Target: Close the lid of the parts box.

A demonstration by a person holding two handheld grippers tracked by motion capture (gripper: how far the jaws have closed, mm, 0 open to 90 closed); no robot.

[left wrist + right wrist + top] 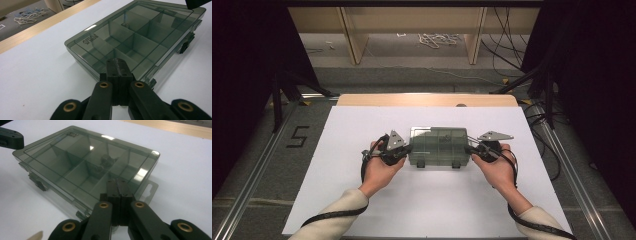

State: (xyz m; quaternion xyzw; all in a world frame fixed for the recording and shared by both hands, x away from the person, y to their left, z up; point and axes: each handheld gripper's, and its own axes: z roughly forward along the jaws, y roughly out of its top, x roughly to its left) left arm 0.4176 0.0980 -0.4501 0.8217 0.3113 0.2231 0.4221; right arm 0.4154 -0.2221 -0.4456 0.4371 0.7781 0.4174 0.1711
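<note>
person w/ two black hand-held grippers
cream sleeves (343, 206); left gripper (404, 150) & right gripper (469, 148) black, grey three-cornered plate (394, 140) on top of each, brass-ringed screws (104, 84) at jaw pivots, black cable (332, 215) trailing along each forearm.

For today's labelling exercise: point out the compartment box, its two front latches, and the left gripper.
compartment box (438, 142), high view, on the clear smoky lid.
front latches (421, 164), high view, on the left latch.
left gripper (119, 67), left gripper view, on the closed jaw tips.
</note>
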